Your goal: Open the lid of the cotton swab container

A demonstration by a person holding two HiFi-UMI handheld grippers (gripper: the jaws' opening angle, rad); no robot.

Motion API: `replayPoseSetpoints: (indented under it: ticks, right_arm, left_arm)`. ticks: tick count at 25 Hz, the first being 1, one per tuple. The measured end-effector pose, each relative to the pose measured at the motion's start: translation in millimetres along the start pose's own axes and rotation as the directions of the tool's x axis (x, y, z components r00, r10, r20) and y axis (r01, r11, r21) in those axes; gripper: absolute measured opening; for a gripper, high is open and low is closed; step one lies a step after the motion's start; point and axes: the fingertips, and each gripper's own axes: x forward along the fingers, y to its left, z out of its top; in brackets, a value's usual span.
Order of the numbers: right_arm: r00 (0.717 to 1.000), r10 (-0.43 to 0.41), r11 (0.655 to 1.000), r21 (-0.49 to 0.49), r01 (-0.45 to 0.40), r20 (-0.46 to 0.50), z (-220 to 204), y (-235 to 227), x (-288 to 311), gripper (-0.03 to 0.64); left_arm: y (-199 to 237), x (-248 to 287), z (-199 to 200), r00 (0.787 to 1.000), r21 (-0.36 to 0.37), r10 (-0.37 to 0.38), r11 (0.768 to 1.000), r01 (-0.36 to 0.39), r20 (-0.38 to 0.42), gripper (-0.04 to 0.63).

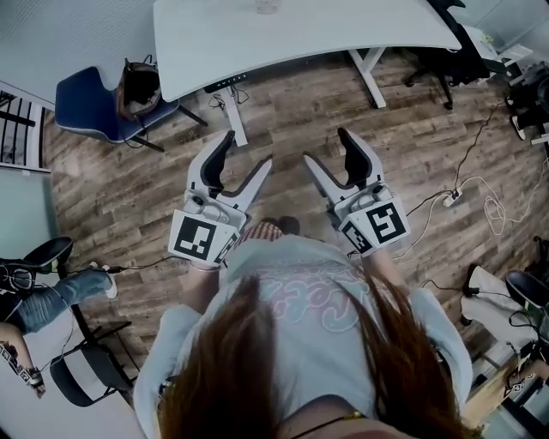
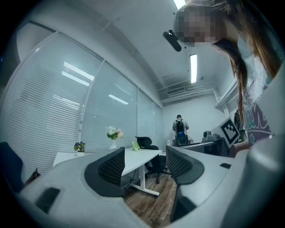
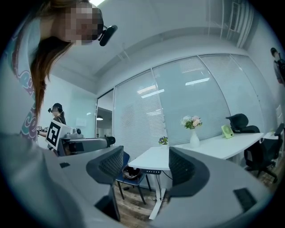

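Both grippers are held level over the wooden floor in front of a white desk (image 1: 300,34). My left gripper (image 1: 247,150) stands open with nothing between its dark pads (image 2: 111,167). My right gripper (image 1: 325,146) is also open and holds nothing. A small clear object (image 1: 268,7) sits at the desk's far edge in the head view, too small to identify. In the left gripper view my left gripper (image 2: 144,156) looks along the desk (image 2: 138,156). My right gripper (image 3: 145,160) faces the desk's end (image 3: 156,160) in its own view.
A blue chair (image 1: 90,107) with a bag (image 1: 139,86) stands left of the desk. A black office chair (image 1: 455,51) is at the right. Cables and a power strip (image 1: 452,199) lie on the floor. A flower vase (image 3: 192,129) stands on the desk. A person (image 2: 179,129) stands far back.
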Motion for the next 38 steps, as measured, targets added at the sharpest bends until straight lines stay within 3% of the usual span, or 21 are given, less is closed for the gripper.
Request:
replayPoseSetpoints:
  ticks: [26,38]
  right_arm:
    - [0.999,0.026,1.000,-0.010,-0.026,-0.020,-8.1,-9.0,28.9,0.304]
    - [1.000,0.001,1.000,-0.031,0.000,0.007,-2.4,-50.4,80.8,0.304]
  left_arm:
    - [25.0,8.7,-12.5,1.000,-0.025,0.023,0.999,-0.023,-0.002,0.262]
    - [73.2,61.7,-16.5,1.000,-0.005,-0.007,1.000,0.007,0.021,0.262]
